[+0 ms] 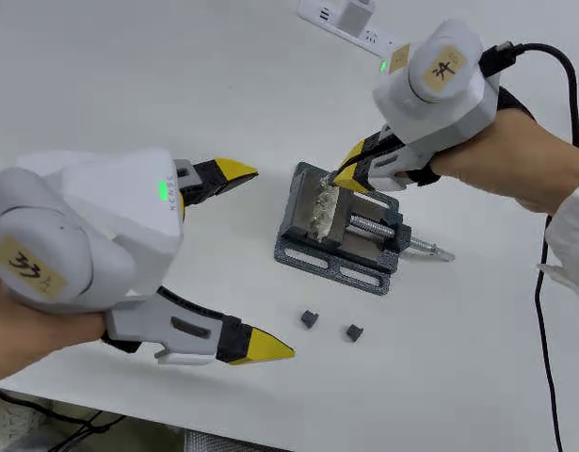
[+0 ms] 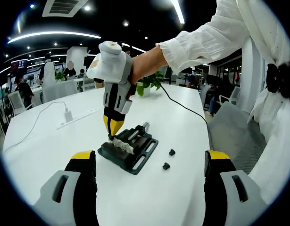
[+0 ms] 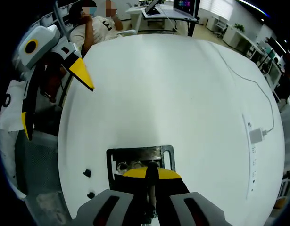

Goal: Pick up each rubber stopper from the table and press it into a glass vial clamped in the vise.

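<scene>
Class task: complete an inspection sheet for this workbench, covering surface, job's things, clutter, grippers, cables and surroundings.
Surface: white table, no marks seen.
Job's things: grey vise holding glass vials; two dark rubber stoppers loose beside it.
Clutter: white power strip with a charger plugged in.
Grippers: left gripper open, off the vise; right gripper shut, tips at the vials; whether it holds a stopper cannot be told.
Cables: black cable from the right gripper; white cable to the strip.
Surroundings: open office, seated people, ceiling lights.
</scene>
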`<state>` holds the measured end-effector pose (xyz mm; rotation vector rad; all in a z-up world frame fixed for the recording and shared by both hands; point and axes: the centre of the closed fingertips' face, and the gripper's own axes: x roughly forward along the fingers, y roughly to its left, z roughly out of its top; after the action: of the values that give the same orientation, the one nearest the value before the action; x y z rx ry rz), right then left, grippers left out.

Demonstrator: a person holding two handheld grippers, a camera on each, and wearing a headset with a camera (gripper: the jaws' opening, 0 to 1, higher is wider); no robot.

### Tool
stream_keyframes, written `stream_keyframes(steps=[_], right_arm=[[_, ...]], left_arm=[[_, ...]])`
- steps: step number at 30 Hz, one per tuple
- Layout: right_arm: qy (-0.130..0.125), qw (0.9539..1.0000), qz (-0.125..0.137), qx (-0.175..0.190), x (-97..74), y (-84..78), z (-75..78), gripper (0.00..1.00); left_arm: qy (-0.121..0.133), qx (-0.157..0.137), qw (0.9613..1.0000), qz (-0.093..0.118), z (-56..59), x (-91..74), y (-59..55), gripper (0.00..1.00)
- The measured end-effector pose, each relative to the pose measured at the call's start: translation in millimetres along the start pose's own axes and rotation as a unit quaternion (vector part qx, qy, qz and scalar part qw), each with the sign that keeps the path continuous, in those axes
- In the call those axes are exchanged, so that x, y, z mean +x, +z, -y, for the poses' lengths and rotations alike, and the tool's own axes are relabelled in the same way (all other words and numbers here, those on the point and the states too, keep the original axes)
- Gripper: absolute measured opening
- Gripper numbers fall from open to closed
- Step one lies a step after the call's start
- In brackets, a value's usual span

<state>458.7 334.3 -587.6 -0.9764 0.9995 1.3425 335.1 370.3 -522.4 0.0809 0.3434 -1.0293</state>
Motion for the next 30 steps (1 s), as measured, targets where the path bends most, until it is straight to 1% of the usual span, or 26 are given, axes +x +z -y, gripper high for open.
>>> stream_keyframes(steps=[13, 22, 24, 26, 28, 30], right_arm=[[0.000, 0.9999, -0.004, -0.010, 2.8, 0.2, 1.5, 0.01], [0.001, 0.9996, -0.016, -0.021, 4.2, -0.6, 1.1, 0.01], [0.002, 0.9997, -0.019, -0.013, 4.2, -0.2, 0.5, 0.01], [0.001, 0.9997, -0.022, -0.012, 5.3, 0.8, 1.3, 0.01], [0.002, 0.9995, -0.026, -0.019, 6.8, 0.8, 2.3, 0.01], [0.002, 0.9995, -0.028, -0.016, 6.8, 0.4, 1.7, 0.00]], left_arm=[[0.002, -0.002, 1.0000, 0.003, -1.5, 0.3, 1.1, 0.94], [0.002, -0.002, 1.0000, 0.006, -2.0, 1.2, 2.0, 0.94], [0.002, -0.002, 1.0000, 0.007, -1.9, 1.5, 2.8, 0.94], [0.003, -0.001, 1.0000, 0.008, -1.9, 1.4, 3.4, 0.94], [0.004, -0.001, 1.0000, 0.009, -2.3, 0.9, 3.9, 0.94], [0.005, -0.001, 0.9999, 0.009, -2.8, 0.1, 3.3, 0.94]])
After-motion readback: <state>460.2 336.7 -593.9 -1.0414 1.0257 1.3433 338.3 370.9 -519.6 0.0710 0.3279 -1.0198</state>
